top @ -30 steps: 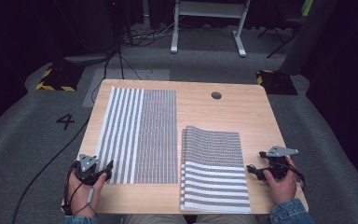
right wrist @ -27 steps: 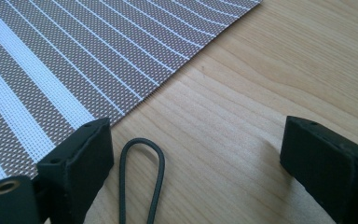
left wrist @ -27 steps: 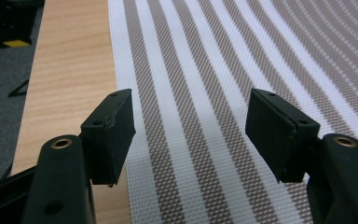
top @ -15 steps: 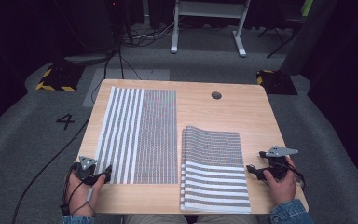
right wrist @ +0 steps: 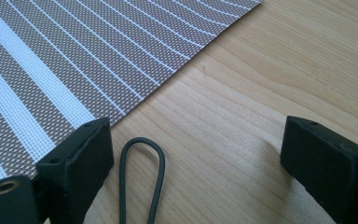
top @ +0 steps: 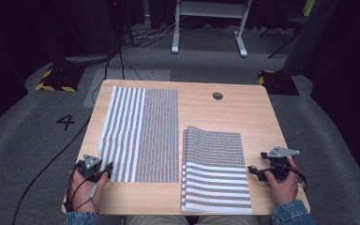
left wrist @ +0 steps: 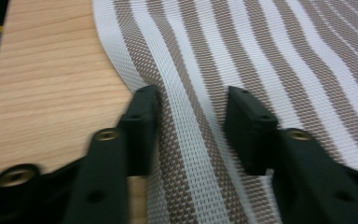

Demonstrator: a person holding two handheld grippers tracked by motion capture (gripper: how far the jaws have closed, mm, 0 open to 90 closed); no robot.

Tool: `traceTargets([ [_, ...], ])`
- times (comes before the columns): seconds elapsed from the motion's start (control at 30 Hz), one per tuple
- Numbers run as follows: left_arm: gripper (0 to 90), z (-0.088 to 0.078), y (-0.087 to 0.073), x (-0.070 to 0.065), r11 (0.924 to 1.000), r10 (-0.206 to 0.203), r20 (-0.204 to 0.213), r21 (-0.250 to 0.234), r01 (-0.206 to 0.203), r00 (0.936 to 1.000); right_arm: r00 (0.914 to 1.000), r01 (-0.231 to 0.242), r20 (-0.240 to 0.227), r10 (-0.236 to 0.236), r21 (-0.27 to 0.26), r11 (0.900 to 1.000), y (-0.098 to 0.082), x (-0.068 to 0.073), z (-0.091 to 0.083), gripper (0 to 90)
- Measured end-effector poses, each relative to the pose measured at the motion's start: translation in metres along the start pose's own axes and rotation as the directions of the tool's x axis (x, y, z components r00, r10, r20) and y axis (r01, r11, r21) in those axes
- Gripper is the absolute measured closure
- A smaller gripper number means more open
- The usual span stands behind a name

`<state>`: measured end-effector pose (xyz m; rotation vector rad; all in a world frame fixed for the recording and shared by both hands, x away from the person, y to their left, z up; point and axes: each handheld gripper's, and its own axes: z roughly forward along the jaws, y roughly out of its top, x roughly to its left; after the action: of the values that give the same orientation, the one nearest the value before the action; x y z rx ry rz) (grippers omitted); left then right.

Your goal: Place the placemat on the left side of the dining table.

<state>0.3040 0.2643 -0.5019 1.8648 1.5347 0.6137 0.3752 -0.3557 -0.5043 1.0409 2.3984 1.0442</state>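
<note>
High view: flat striped mat [top: 140, 133] lies on the left half of the table [top: 243, 105], running from the far edge almost to the near edge; folded striped mat [top: 215, 171] sits just right of it, touching or nearly so, down to the near edge. Left gripper [top: 104, 171] is at the flat mat's near-left corner, tips over the mat's edge. Right gripper [top: 253, 171] rests on bare wood just beside the folded mat's right edge, near the near-right corner, tips pointing at the mat. Left gripper view: left gripper [left wrist: 191, 123] jaws have just been closing, now partly closed, gap remaining, flat mat [left wrist: 242, 51] corner lying under and between them; cannot tell if the pads press the fabric. Wood shows at left. Right gripper view: right gripper [right wrist: 196, 149] jaws spread wide, nothing pinched; folded mat [right wrist: 74, 56] edge runs by the left jaw, a thin dark cable loop [right wrist: 142, 172] lies on the wood between the jaws.
</note>
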Motion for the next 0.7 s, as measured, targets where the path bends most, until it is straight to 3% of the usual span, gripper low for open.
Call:
traceTargets([
  [0.07, 72.5, 0.0, 0.001, 0.0, 1.0, 0.001, 0.027, -0.008, -0.001, 0.9996, 1.0, 0.0, -0.001, 0.0, 0.0, 1.0, 0.0, 0.0, 0.0, 9.6],
  [0.13, 79.1, 0.0, 0.001, 0.0, 0.9998, -0.015, 0.042, -0.015, 0.016, 0.999, 1.0, 0.001, -0.002, -0.001, 0.0, 1.0, 0.0, 0.0, 0.0, 9.6],
  [0.27, 84.2, -0.005, 0.001, 0.006, 0.9986, -0.033, -0.002, -0.041, 0.033, 0.9994, 1.0, 0.004, -0.005, -0.004, 0.001, 1.0, 0.0, 0.0, 0.0, 9.6],
  [0.43, 85.1, -0.018, -0.008, 0.023, 0.9951, -0.091, -0.045, -0.044, 0.089, 0.9948, 0.9999, 0.005, -0.012, -0.005, -0.004, 1.0, 0.0, 0.001, 0.0, 9.6],
  [0.6, 84.0, -0.032, -0.017, 0.024, 0.9935, -0.114, -0.053, -0.01, 0.113, 0.9921, 0.9999, 0.005, -0.011, -0.005, -0.004, 1.0, 0.0, 0.001, 0.0, 9.6],
  [0.7, 70.1, -0.035, -0.022, 0.022, 0.9916, -0.123, -0.076, 0.033, 0.125, 0.9895, 0.9999, 0.005, -0.011, -0.005, -0.004, 1.0, 0.0, 0.001, 0.0, 9.6],
])
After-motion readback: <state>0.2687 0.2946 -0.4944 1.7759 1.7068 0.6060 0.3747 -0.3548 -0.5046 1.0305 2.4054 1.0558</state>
